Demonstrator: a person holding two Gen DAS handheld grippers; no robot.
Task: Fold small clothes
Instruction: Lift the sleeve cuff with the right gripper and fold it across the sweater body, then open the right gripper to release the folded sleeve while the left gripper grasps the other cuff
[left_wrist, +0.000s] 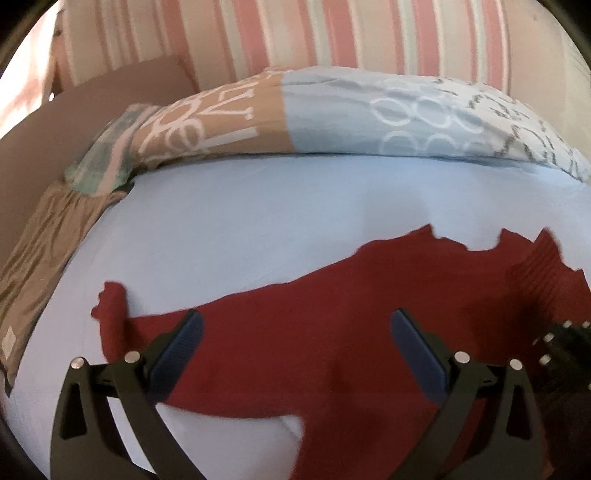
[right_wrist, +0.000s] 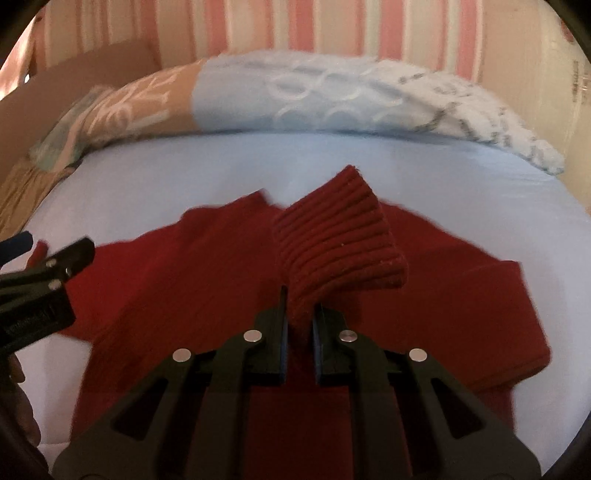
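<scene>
Blue bedsheet (right_wrist: 295, 162), red sweater (right_wrist: 184, 280) in right claw (right_wrist: 300, 317)

free: bare sheet (right_wrist: 295, 162) beyond sweater (right_wrist: 192, 280) | blocked: duvet (right_wrist: 332, 99) along far edge

Bedding and striped wall

A pale blue bedsheet (left_wrist: 258, 221) is covering the mattress; a patchwork duvet (left_wrist: 332, 114) is lying bunched along its far edge, a pink-striped wall (left_wrist: 332, 33) rising behind the duvet.

A bed (left_wrist: 258, 221) with a pale blue sheet carries a red sweater (left_wrist: 295, 332) spread near its front and a patterned duvet (left_wrist: 332, 114) bunched along the back.
</scene>
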